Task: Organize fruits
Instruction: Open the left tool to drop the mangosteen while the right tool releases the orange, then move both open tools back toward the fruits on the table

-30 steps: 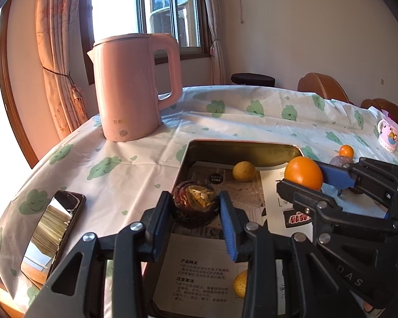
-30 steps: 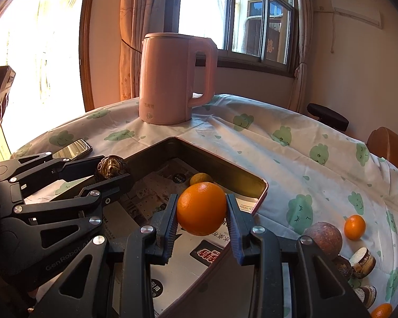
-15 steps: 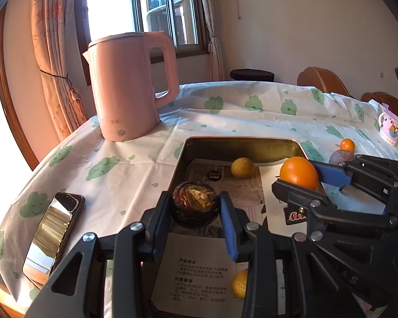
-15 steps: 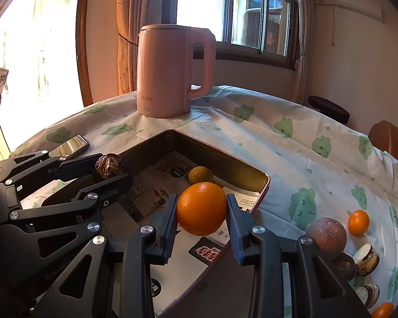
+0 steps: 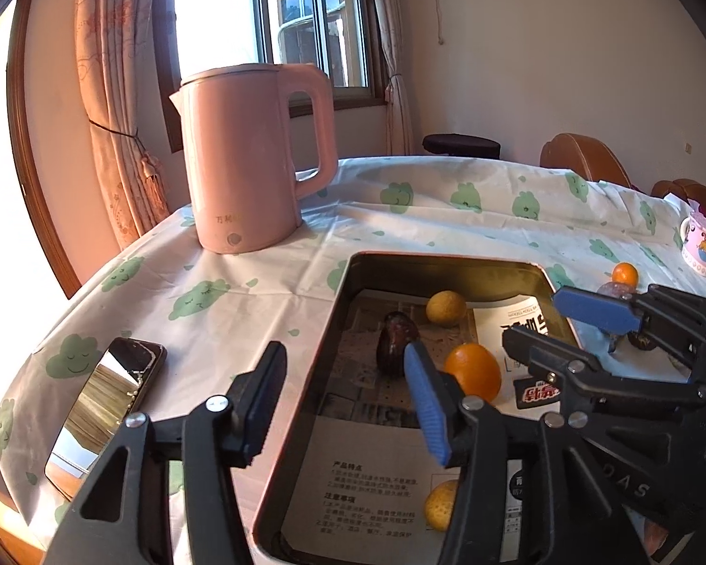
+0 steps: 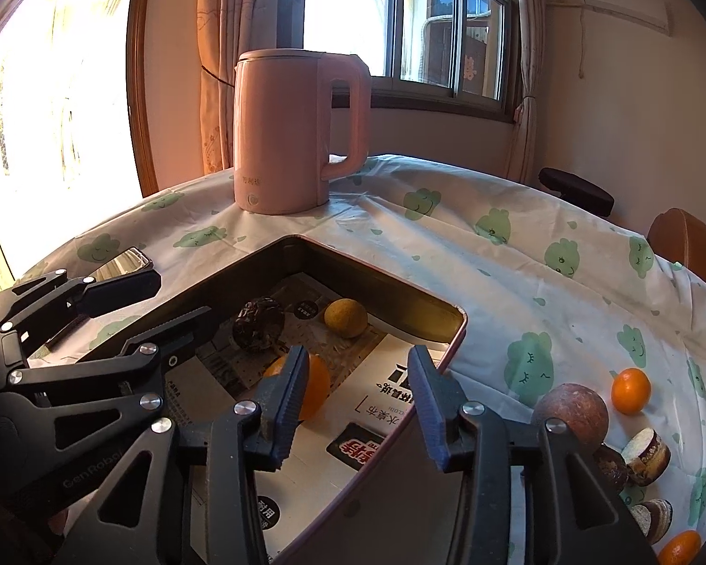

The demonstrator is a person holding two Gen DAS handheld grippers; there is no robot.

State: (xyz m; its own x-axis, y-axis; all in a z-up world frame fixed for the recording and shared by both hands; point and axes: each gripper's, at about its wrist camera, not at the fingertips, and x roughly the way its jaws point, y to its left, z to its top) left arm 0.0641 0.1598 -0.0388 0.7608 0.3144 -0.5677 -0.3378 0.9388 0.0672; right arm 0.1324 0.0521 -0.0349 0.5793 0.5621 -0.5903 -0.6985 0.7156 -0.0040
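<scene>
A metal tray [image 5: 447, 260] [image 6: 400, 285] lined with printed paper lies on the table. In it rest a dark wrinkled fruit [image 5: 397, 343] [image 6: 258, 325], an orange [image 5: 473, 372] [image 6: 316, 391] and two yellow fruits [image 5: 445, 308] [image 6: 346, 318], the second near the front [image 5: 440, 504]. My left gripper [image 5: 343, 400] [image 6: 150, 308] hangs over the tray's left side, its jaws opening with nothing between them. My right gripper [image 6: 357, 398] [image 5: 565, 334] hangs over the tray's right side, jaws opening too; the orange lies below, partly hidden behind its left finger.
A pink kettle [image 5: 254, 160] [image 6: 296, 132] stands behind the tray. A phone [image 5: 108, 405] lies at the left table edge. Right of the tray lie a brown round fruit [image 6: 572, 412], small oranges [image 6: 630, 391] and cut fruit pieces [image 6: 645, 449]. A mug [image 5: 701, 245] stands far right.
Both grippers have let go: the dark fruit and the orange left the jaws and now lie in the tray. Both pairs of jaws stand wider apart. Neither hand has shifted.
</scene>
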